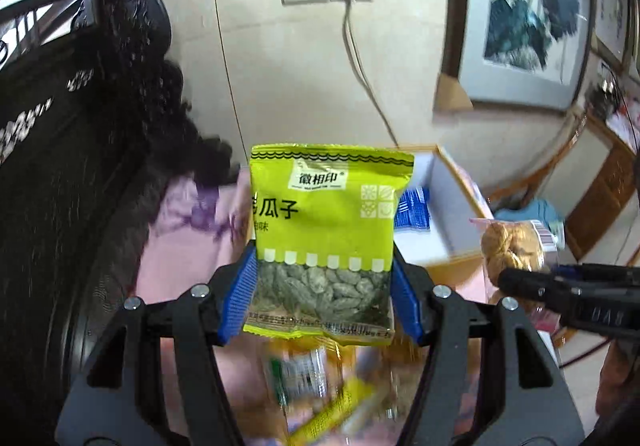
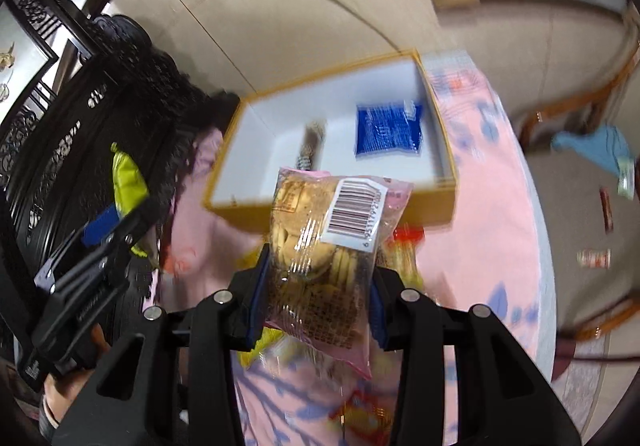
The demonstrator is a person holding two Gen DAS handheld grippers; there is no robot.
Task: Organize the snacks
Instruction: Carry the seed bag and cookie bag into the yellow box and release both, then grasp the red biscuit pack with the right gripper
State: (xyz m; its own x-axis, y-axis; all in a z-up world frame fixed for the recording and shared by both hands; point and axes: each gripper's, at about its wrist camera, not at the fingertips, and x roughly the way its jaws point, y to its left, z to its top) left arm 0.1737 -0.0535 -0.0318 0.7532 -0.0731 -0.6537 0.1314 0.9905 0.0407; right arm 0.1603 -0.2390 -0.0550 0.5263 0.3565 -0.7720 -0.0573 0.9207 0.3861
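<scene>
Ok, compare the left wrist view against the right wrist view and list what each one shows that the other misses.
Left wrist only: the green seed packet face-on with its printed front, clamped in the left gripper.
Right wrist only: the barcode on the pastry packet held in the right gripper, and the open box's whole white floor with a brown packet.
Both: the box, the blue packet inside it, the pink tablecloth.
</scene>
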